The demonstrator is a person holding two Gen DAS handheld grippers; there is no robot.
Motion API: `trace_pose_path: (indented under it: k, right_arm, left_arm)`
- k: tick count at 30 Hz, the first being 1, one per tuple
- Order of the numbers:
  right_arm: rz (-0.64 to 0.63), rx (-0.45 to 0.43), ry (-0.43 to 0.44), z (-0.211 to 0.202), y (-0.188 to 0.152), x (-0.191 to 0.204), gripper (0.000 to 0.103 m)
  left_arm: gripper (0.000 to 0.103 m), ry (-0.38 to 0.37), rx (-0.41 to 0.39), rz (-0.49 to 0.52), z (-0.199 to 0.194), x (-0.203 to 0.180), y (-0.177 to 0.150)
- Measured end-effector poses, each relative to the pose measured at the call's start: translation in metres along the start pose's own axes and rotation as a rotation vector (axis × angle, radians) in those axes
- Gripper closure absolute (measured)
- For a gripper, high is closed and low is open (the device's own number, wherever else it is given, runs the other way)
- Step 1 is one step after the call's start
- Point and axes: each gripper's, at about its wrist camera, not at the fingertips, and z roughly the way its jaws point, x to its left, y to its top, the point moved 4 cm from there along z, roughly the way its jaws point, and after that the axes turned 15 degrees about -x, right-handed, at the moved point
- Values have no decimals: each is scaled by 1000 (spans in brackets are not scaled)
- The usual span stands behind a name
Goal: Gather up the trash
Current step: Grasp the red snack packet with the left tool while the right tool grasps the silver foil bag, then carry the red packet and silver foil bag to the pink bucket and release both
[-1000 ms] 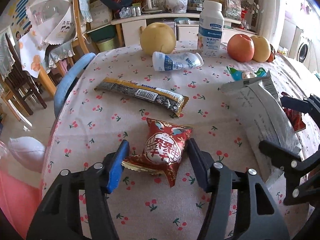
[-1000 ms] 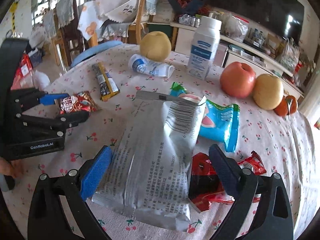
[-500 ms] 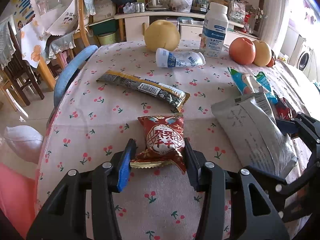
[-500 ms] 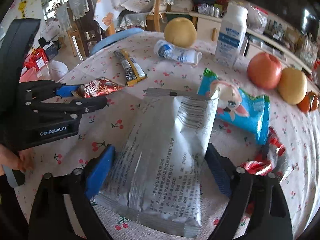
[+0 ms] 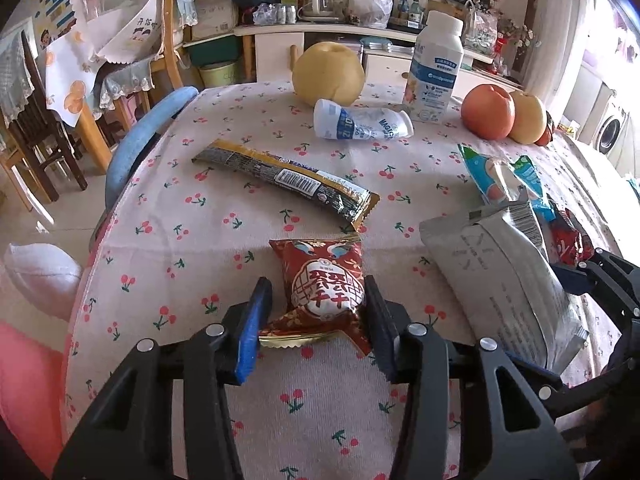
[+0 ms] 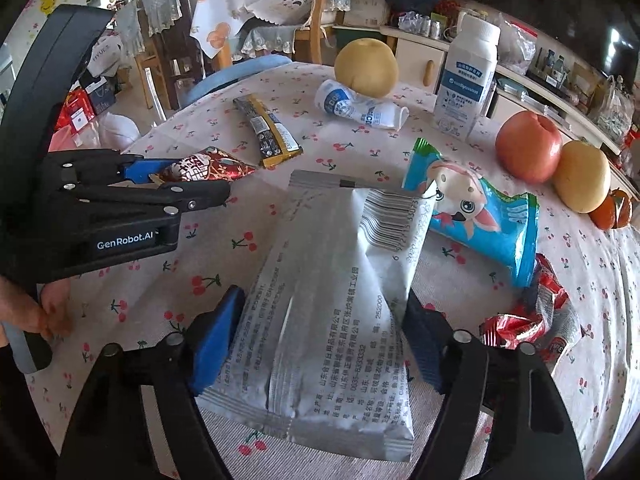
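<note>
- The left claw (image 5: 316, 316) has just been closing on the red snack packet (image 5: 326, 280), printed with white Chinese characters; both pads touch its sides on the desk (image 5: 180, 248).
- The right claw (image 6: 324, 340) has been closing too, its pads now pressing the silver pouch (image 6: 336, 280), barcode and Chinese print facing up.
- "GenRobot.AI" is readable on the left claw's body.
- Far off stand a white bottle (image 5: 436, 68) and a toppled "MAGIC" cup (image 5: 360, 124).
</note>
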Motion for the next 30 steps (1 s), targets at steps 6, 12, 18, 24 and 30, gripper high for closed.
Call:
trace_pose_path:
  k: [6,12,18,24,30]
  right_arm:
    - [-31,-25,-2,-7,0,9,36]
    - [-49,-62,-15,-15,2,19,41]
    - [-56,-88,-34,-23,3,25,41]
    - [-17,-101,-47,-34,6,27,41]
    - [2,-108,-61,-46,13,32,41]
  left_arm:
    - [57,-9,-3,-24,-8,2,-3]
    - [57,-7,-40,-69,-23,11,-4]
    - [57,4,-90,-116,-44,28,-1]
    - [57,50,-140,-136,-66,50,5]
    - [57,114,-187,-150,-92,77,11]
